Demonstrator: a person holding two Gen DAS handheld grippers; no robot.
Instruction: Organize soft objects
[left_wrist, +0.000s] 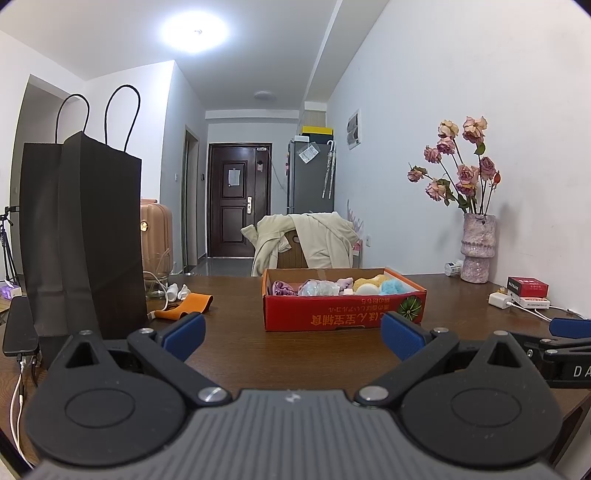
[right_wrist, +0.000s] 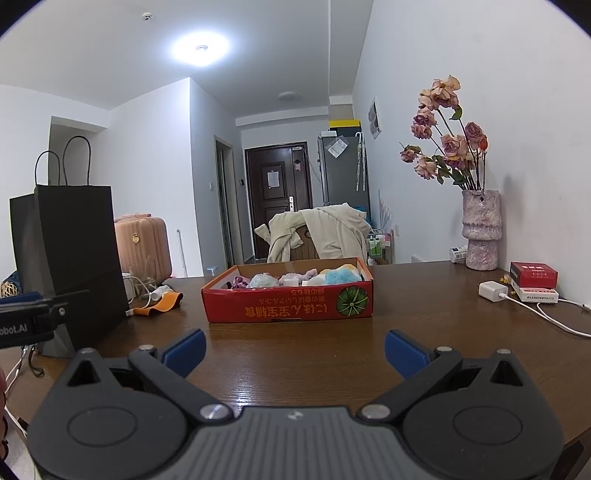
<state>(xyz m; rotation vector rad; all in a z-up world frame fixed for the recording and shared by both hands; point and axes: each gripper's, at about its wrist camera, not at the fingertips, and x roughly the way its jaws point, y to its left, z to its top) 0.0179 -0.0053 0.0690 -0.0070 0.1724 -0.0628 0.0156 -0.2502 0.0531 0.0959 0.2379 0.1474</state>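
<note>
A shallow red cardboard box (left_wrist: 332, 314) (right_wrist: 288, 306) sits mid-table and holds several soft items: a blue fluffy puff (left_wrist: 395, 286) (right_wrist: 341, 276), a yellow sponge (left_wrist: 367, 282), a white ball (left_wrist: 365, 289), a pale bagged bundle (left_wrist: 319, 288) (right_wrist: 263, 281) and purple cloth (left_wrist: 282, 288). My left gripper (left_wrist: 293, 332) hovers open over the table just short of the box, nothing between its blue pads. My right gripper (right_wrist: 295, 352) is likewise open and empty, a bit further back from the box. An orange strap (left_wrist: 184, 306) (right_wrist: 159, 304) lies left of the box.
A tall black paper bag (left_wrist: 85, 236) (right_wrist: 70, 254) stands at the table's left. A vase of dried roses (left_wrist: 476, 247) (right_wrist: 480, 232), a red and white box stack (left_wrist: 526, 291) (right_wrist: 533, 280) and a white charger with cable (right_wrist: 491, 290) line the right wall. A chair draped with a coat (left_wrist: 306, 240) is behind.
</note>
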